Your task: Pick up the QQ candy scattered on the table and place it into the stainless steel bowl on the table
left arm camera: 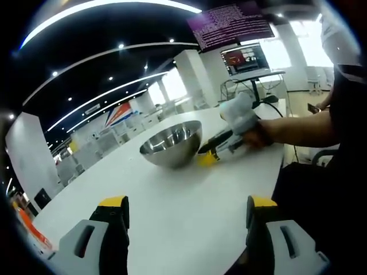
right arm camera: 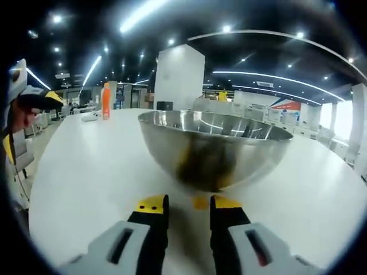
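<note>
Ahead of your right gripper: the stainless steel bowl blocks the way, just past the jaws.
Left gripper: bare table lies ahead.
Far table: an orange bottle (well apart from the bowl).

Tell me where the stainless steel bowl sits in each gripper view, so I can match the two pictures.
Left gripper view: the stainless steel bowl sits near the centre of the picture on the white table, with the right gripper low beside it on its right.
Right gripper view: the bowl looms large at centre, just beyond the right gripper.
Shared landmark: the red and blue wall sign in the background.
</note>
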